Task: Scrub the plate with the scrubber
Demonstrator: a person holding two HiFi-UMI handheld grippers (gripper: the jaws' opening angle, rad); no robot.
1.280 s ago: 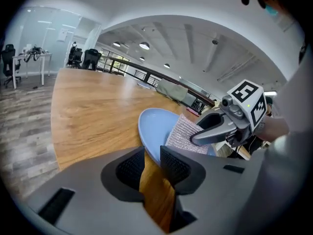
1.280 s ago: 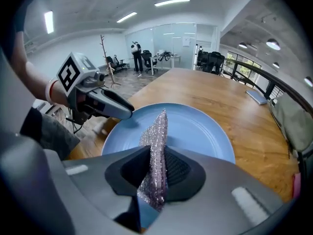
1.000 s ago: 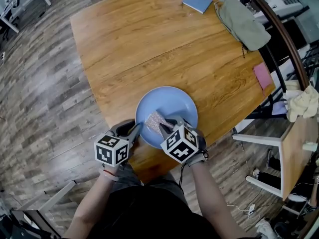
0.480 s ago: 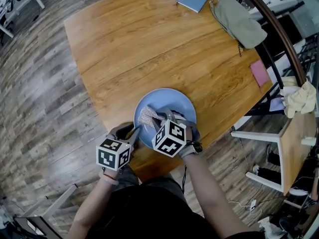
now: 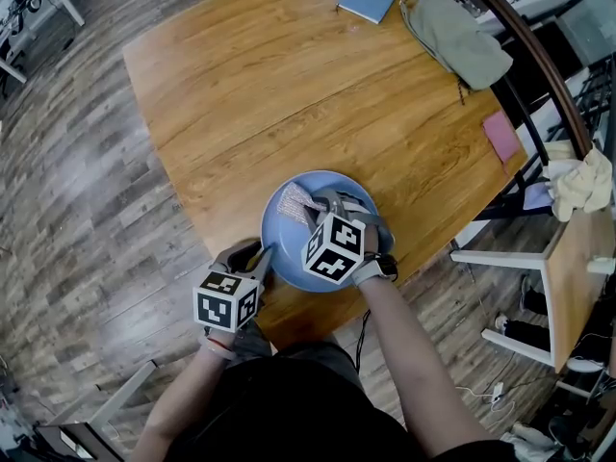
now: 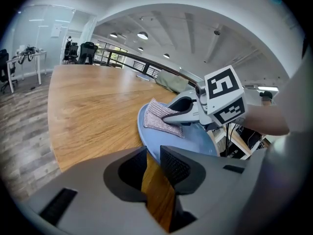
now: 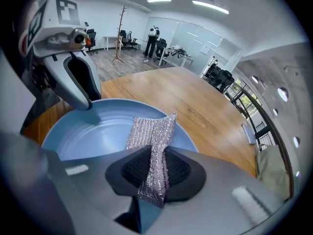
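A light blue plate lies at the near edge of the wooden table. On its far-left part rests a silvery mesh scrubber, with my right gripper shut on it. In the right gripper view the scrubber is pinched between the jaws and lies on the plate. My left gripper is shut on the plate's near-left rim. In the left gripper view the rim runs in between the jaws, and the scrubber lies beyond under the right gripper's fingers.
At the table's far right lie a blue notebook and a grey-green bag. A pink card sits near the right edge. Right of the table stand a white chair frame and a cream cloth.
My right gripper has slid the scrubber across the plate, first to the left, then toward the far rim. The left gripper has kept its hold on the rim.
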